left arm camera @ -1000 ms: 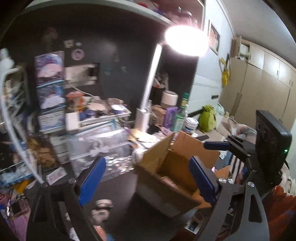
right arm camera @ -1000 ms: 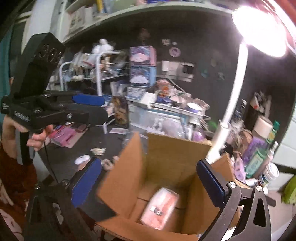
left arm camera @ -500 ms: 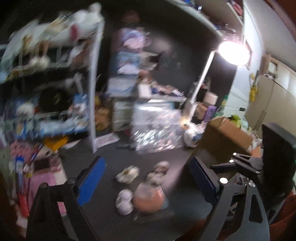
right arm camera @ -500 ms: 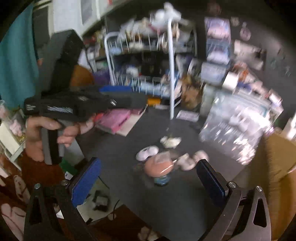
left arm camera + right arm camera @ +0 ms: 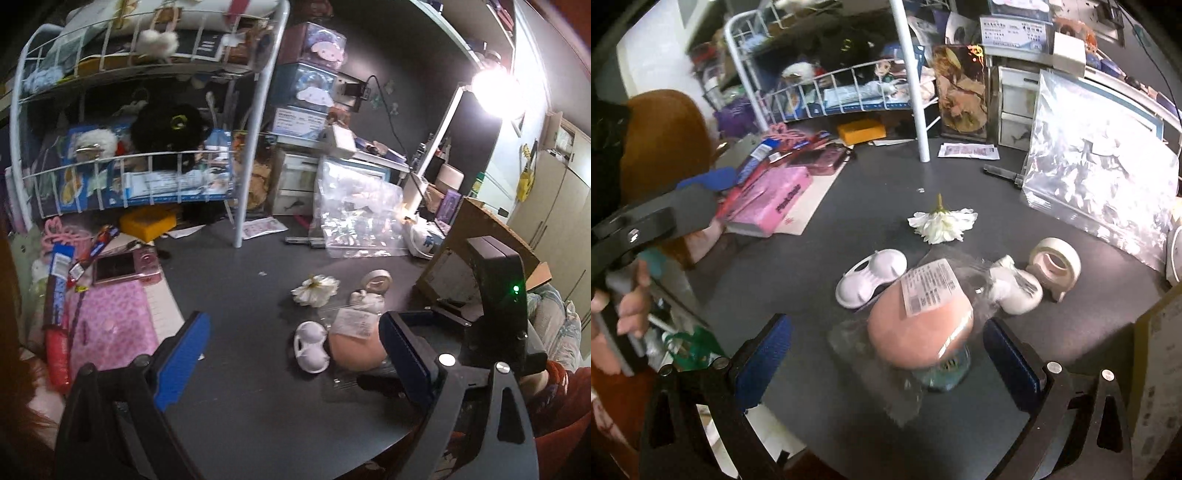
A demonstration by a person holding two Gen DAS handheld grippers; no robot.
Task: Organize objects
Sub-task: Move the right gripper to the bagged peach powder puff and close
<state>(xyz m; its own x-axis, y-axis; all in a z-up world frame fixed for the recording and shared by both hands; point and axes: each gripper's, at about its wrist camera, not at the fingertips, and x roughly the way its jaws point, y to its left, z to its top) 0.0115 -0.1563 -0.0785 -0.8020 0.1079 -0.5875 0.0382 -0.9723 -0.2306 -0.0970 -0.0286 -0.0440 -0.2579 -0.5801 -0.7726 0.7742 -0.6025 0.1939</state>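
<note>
Dark grey worktop (image 5: 849, 177) carries a small cluster of loose things, and both tools hang over it with their blue-padded fingers spread wide, grasping nothing.

The landmark is a peach-coloured rounded item in a clear bag (image 5: 921, 328), with a white printed label on top. In the right wrist view it lies between the fingers of the right tool (image 5: 886, 354), slightly forward of the tips; whether the pads touch the plastic cannot be told. Touching the bag's left side is a white two-cup case (image 5: 870, 275). Behind the bag lies a white flower (image 5: 942, 223), apart from it, stem pointing away. Just right of the bag sits a small white figure (image 5: 1015, 286), and right of that a tape roll (image 5: 1054, 264) in its dispenser.

In the left wrist view the same bag (image 5: 352, 341) lies just inside the right finger of the left tool (image 5: 295, 363), partly hidden by it, with the case (image 5: 310, 345) to its left and the flower (image 5: 316, 290) beyond. A cardboard box (image 5: 480, 251) stands well right of the bag, behind the right tool's body. Far left of the bag lie pink books (image 5: 110, 325), and behind them a white wire rack (image 5: 147, 122) full of toys.
</note>
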